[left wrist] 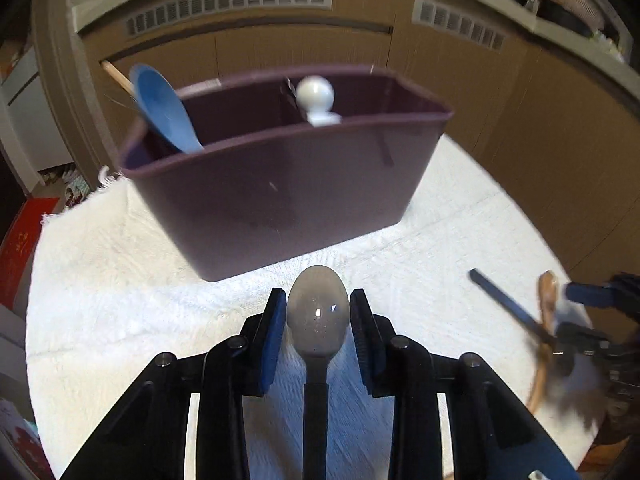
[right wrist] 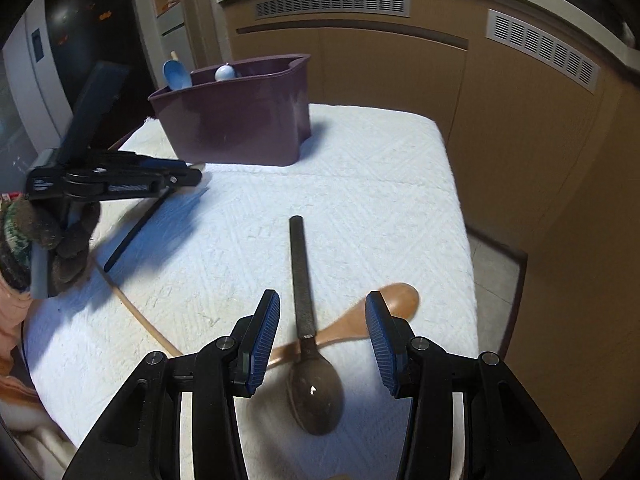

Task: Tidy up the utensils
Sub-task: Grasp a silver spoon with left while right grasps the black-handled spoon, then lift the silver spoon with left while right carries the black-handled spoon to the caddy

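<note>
While the left tongs (left wrist: 318, 312) clench a grey spoon's (left wrist: 317, 312) bowl (pads touching both edges), lift it straight toward the purple bin (left wrist: 280, 184) just ahead on the desk (left wrist: 100, 300); rightward, the right tongs (right wrist: 322, 338) hang released over a dark spoon (right wrist: 316, 394) crossing a wooden spoon (right wrist: 394, 300).

A white textured towel (right wrist: 360, 184) covers the desk. On it stand a purple plastic caddy (right wrist: 236, 120), and lie a dark metal spoon (right wrist: 308, 344) crossing a brown wooden spoon (right wrist: 384, 304).
</note>
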Available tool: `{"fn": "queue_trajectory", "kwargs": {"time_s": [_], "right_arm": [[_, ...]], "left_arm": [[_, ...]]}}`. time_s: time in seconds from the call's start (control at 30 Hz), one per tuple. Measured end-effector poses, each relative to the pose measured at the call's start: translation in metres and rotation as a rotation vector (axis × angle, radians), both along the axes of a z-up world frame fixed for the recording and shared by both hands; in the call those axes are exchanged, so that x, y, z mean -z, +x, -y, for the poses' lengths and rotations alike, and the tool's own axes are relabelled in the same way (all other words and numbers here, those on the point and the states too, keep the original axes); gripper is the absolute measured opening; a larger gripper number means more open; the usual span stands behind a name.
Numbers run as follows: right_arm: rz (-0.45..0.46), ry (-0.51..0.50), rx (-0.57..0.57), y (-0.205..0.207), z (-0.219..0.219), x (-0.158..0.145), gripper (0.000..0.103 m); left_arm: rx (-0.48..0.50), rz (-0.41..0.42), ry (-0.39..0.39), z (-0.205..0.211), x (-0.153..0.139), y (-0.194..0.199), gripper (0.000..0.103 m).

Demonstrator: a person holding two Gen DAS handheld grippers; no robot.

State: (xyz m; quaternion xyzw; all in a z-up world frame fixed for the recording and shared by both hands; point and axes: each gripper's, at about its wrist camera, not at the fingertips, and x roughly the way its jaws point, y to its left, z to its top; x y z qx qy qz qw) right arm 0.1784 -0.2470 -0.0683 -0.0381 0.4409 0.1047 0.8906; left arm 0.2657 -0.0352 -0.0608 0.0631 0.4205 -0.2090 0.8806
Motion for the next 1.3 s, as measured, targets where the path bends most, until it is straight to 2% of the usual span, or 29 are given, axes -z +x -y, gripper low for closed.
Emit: {"fn": "queue_trajectory", "kwargs": {"time_s": [0.2,0.37,0.63,0.77,0.87,0.93,1.03,1.13,1.3], "right_arm": [[-0.020,-0.040,-0.073,0.039,-0.031,0.005,0.046],[-0.035,-0.078,-0.083,0.059,-0.043,0.014,0.044],[-0.100,-0.091,-0.064,0.076,-0.044,0.030,0.035],[-0.106,-0.095,-0.067,0.076,-0.042,0.030,0.035],[-0.113,-0.099,-0.076,0.073,-0.042,0.031,0.030],[-0.117,-0.107,-0.079,0.071,-0.043,0.031,0.013],[-0.110,-0.131,-0.086,0.062,-0.047,0.030,0.013],[-0.101,-0.104,-0.084,0.051,-0.045,0.024,0.013],[-0.039,-0.033,-0.083,0.027,-0.039,-0.009,0.013]], "left_arm": [[0.003,0.115,-0.103,-0.027,-0.047,-0.052,0.029],[-0.028,0.157,-0.164,-0.049,-0.067,-0.077,0.029],[-0.036,0.149,-0.207,-0.060,-0.065,-0.089,0.029],[-0.041,0.137,-0.220,-0.062,-0.060,-0.091,0.029],[-0.043,0.135,-0.225,-0.062,-0.059,-0.091,0.029],[-0.041,0.137,-0.226,-0.062,-0.058,-0.091,0.029],[-0.034,0.145,-0.222,-0.061,-0.060,-0.094,0.029],[-0.032,0.161,-0.218,-0.061,-0.066,-0.099,0.029],[-0.026,0.198,-0.216,-0.060,-0.078,-0.111,0.029]]}}
